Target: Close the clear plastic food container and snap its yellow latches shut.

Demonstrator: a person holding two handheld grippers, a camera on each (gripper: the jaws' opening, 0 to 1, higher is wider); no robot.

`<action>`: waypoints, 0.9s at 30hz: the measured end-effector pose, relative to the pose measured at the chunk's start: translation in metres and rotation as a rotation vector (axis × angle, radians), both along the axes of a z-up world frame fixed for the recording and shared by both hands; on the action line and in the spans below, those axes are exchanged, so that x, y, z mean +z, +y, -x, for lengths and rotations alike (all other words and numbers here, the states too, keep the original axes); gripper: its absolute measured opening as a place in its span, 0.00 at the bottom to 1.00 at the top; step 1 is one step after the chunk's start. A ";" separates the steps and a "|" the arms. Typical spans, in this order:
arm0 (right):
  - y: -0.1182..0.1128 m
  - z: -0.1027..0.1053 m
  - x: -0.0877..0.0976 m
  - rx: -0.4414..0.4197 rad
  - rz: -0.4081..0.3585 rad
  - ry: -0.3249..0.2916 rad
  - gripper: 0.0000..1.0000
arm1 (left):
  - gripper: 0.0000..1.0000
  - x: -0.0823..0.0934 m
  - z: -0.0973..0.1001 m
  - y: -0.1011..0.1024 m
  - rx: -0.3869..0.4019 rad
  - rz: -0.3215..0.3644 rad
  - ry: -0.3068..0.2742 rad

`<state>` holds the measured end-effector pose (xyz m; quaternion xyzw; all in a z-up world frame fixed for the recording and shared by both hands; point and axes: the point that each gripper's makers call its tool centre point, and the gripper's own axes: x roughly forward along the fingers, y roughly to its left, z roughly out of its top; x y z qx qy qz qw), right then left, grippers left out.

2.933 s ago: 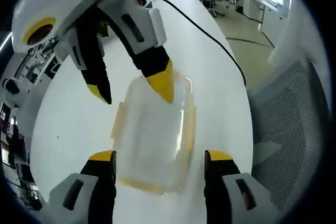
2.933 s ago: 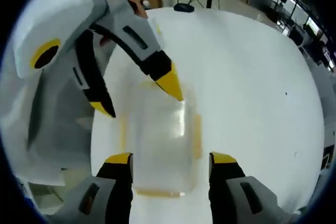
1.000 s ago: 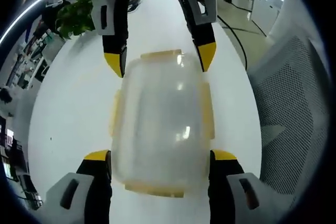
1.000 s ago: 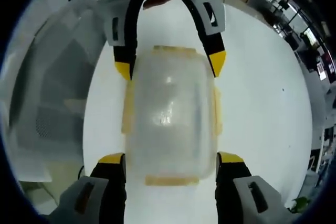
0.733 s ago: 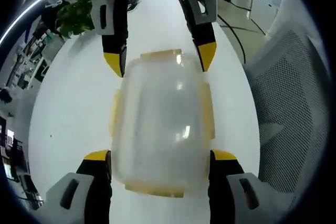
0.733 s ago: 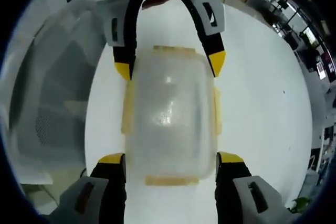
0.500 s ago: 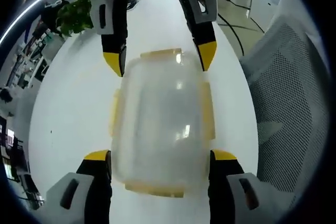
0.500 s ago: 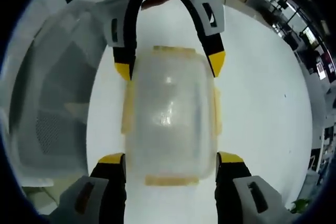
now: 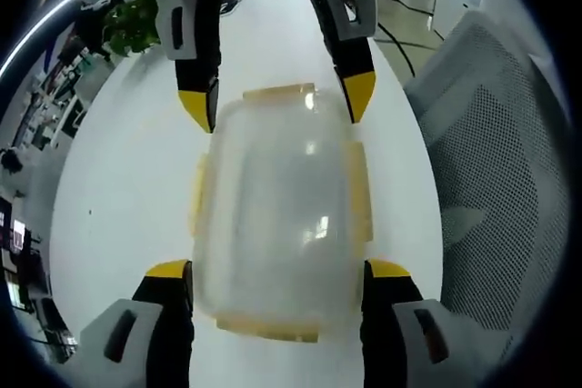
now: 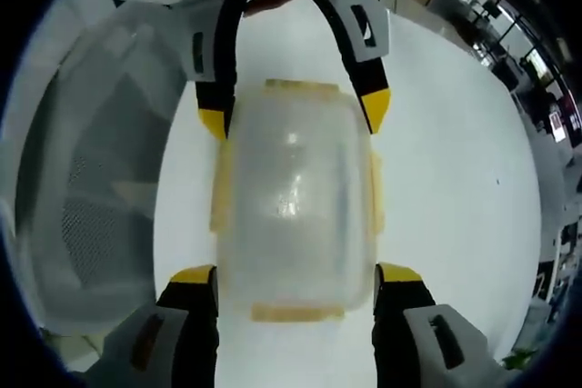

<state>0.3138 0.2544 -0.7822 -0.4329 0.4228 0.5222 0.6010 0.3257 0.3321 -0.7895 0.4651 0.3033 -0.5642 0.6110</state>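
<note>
Rising from the bottom of the left gripper view, the left gripper [image 9: 273, 272] spreads its black, yellow-tipped fingers [image 9: 170, 272] to either side of the near end of the container [image 9: 277, 224], released and just beside its walls; whether they touch cannot be told. The right gripper [image 10: 293, 276] stands the same way in the right gripper view, its fingers [image 10: 397, 275] parted at the opposite end of the container [image 10: 293, 211]. Each gripper also appears at the far end in the other's view, the right gripper [image 9: 273, 106] with its yellow tips beside the far corners, the left gripper [image 10: 293, 115] likewise.

The container is clear, cloudy plastic, a rounded rectangle with a domed lid lying on top. Pale yellow latches [image 9: 269, 326] show along all four edges: a flat tab at each short end and a strip on each long side [image 10: 376, 190]. Whether any latch is snapped down is hard to make out through the glare.

It sits on a smooth white surface [image 9: 118, 188] with a rounded edge. Beside the surface stands a white mesh-backed chair [image 9: 496, 179], seen also in the right gripper view [image 10: 86, 188]. Farther off are a green plant [image 9: 127, 29], a black cable [image 9: 405, 43], and dim office furniture [image 10: 536, 61], too small to read.
</note>
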 end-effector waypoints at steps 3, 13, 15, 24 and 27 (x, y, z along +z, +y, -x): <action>0.006 0.000 -0.001 -0.002 0.002 -0.001 0.68 | 0.75 0.000 0.001 0.005 -0.002 -0.001 -0.001; 0.027 0.000 0.000 -0.003 0.004 -0.004 0.68 | 0.75 0.000 0.000 0.025 0.002 0.003 0.000; 0.030 0.000 0.000 -0.003 0.004 -0.004 0.68 | 0.75 0.000 0.000 0.029 0.003 0.005 -0.001; 0.039 -0.001 0.000 -0.006 0.009 -0.005 0.68 | 0.75 0.000 0.000 0.039 0.009 0.018 -0.001; 0.040 -0.001 0.000 -0.007 0.016 -0.005 0.68 | 0.75 0.000 -0.001 0.039 0.012 0.030 0.000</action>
